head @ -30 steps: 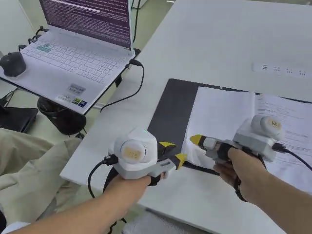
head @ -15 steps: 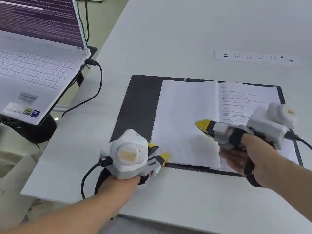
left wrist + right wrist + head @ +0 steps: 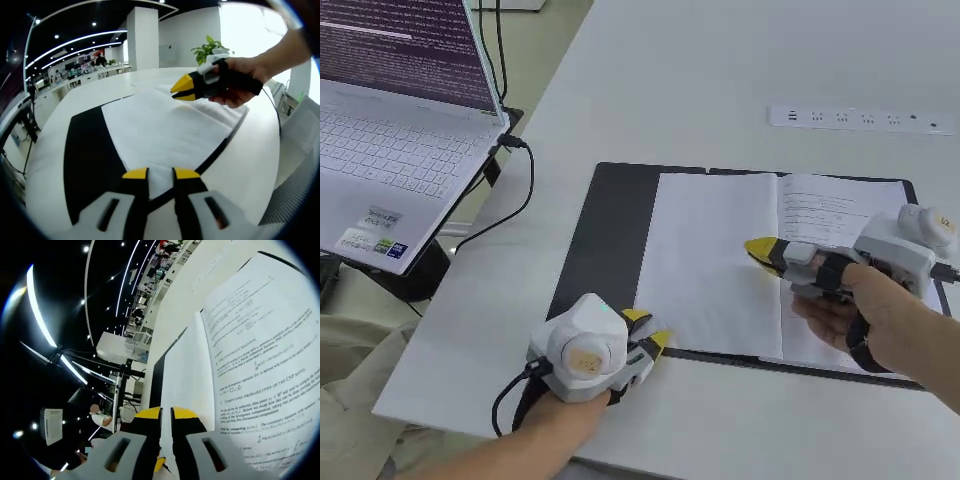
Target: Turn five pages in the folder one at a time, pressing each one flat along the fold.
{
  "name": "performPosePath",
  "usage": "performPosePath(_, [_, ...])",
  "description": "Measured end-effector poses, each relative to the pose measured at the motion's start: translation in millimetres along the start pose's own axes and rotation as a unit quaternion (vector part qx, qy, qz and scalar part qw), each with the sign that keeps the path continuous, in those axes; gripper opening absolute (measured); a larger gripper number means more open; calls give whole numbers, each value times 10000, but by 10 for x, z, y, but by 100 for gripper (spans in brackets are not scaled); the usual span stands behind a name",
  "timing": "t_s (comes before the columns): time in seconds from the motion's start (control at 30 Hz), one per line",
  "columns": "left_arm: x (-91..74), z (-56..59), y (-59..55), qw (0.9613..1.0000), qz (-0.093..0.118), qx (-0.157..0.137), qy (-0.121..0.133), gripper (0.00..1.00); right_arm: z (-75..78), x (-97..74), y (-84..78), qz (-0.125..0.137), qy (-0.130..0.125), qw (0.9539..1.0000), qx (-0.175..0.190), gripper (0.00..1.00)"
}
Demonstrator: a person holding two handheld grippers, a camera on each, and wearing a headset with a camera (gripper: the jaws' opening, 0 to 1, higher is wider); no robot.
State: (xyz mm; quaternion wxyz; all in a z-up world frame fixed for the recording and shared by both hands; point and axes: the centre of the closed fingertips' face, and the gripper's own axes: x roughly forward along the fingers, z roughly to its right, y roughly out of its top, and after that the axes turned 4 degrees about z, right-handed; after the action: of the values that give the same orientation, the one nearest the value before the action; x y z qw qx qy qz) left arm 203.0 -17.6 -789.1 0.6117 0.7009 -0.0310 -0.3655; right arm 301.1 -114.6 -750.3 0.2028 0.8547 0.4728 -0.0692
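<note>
Your left claw (image 3: 645, 330) sits slightly parted at the near edge of the folder (image 3: 610, 230). Your right claw (image 3: 760, 248), clenched and empty, is over the blank page (image 3: 710, 260).

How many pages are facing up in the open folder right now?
2: a blank page left of the fold, a printed page right of it, partly behind the right gripper. More sheets may lie hidden beneath.

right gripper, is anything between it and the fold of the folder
Nothing visible does. The right gripper has its tips over the blank page right beside the fold, only bare paper between. The left gripper is at the near edge of the folder.
</note>
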Motion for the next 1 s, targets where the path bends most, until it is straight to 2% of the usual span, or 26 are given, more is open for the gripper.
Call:
performPosePath(0.13, [2,-6,-3,10000,0,-5,7,17,62,21,110,112,19,9998,154,1])
performPosePath(0.27, [-1,-7,-3,10000,15,-19,23,17,169,62,190,176,-145,9996,136,0])
performPosePath(0.4, [-3,-5,0,10000,1,2,23,17,312,119,218,113,-319,9988,357,0])
performPosePath(0.47, [-4,-4,0,10000,-3,-8,26,17,301,140,253,150,-222,9984,504,0])
performPosePath(0.77, [-19,3,8,9999,22,-42,89,17,287,201,402,236,-133,9979,597,0])
performPosePath(1.0, [-25,-3,11,10000,14,-28,86,17,343,245,564,348,-188,9973,626,0])
